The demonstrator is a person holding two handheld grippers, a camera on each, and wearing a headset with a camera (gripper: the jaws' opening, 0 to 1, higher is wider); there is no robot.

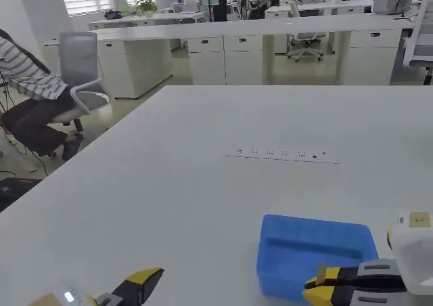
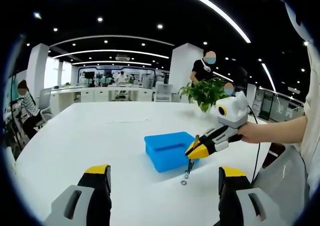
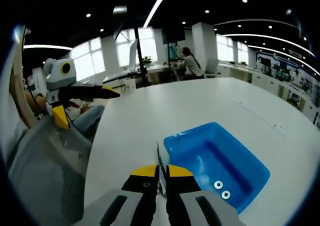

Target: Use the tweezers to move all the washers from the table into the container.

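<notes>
- Thin metal tweezers (image 3: 158,153) are clamped in the closed fingers of the right gripper (image 3: 161,172).
- Two small metal washers (image 3: 218,184) are seen in the blue plastic container (image 3: 200,146), right of those fingers.
- At least one washer (image 2: 183,183) is left on the white table (image 2: 100,136), under the tweezer tips.
- Fingers of the left gripper (image 2: 162,186) are spread, empty.

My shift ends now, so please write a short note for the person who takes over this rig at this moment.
Left gripper: open, empty.
Right gripper: shut on the thin metal tweezers, beside the blue plastic rectangular container.
Done: two small metal ring washers lie in the container.
To do: at least one loose washer lies on the white table beside the container, near the tweezers' tips; pick it up and drop it in.
</notes>
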